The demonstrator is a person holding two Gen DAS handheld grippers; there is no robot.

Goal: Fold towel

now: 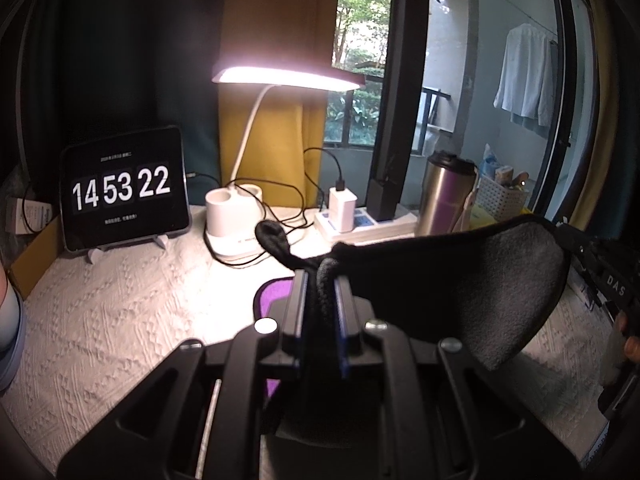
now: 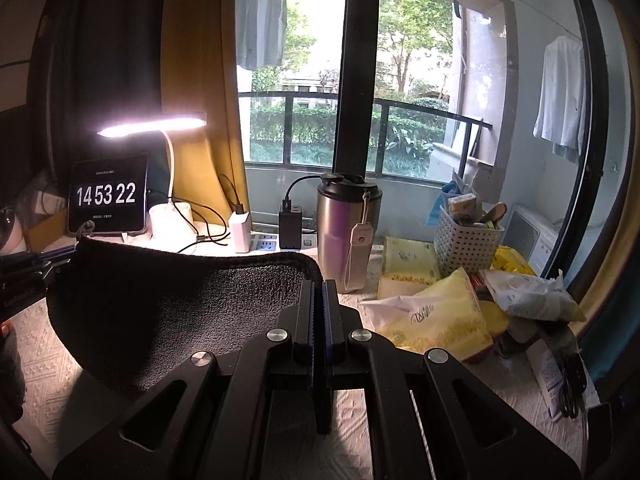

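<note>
1. The towel (image 1: 460,280), a dark grey pile cloth, hangs in the air above the white textured tablecloth (image 1: 120,320), stretched between the two grippers, in front of the desk lamp (image 1: 236,216)
2. The left gripper (image 1: 320,292) has its jaws closed on a bunched corner of the towel, and the hanging loop (image 1: 272,236) sticks out past the tips toward the lamp; the bunch is thick, so the pinch could slide off if the cloth is pulled taut
3. The right gripper (image 2: 319,304) has its jaws pressed nearly together on the towel's other corner, to the right of the lamp; only a thin edge seems caught, so a sideways tug may free it and drop that half
4. The middle of the towel sags between the grips, so laying it down from here could leave a crease or an uneven fold unless both corners come down level
5. A steel tumbler (image 2: 348,232) stands right of the lamp, close behind the towel's right corner, with snack packets (image 2: 432,312) beside it; a swing of the cloth could tip the tumbler or drag the packets
6. Cables (image 1: 280,208) and a power strip (image 1: 360,224) lie by the lamp base, and the loop might snag them
7. A purple item (image 1: 274,292) shows under the left gripper; I cannot tell what it is
</note>
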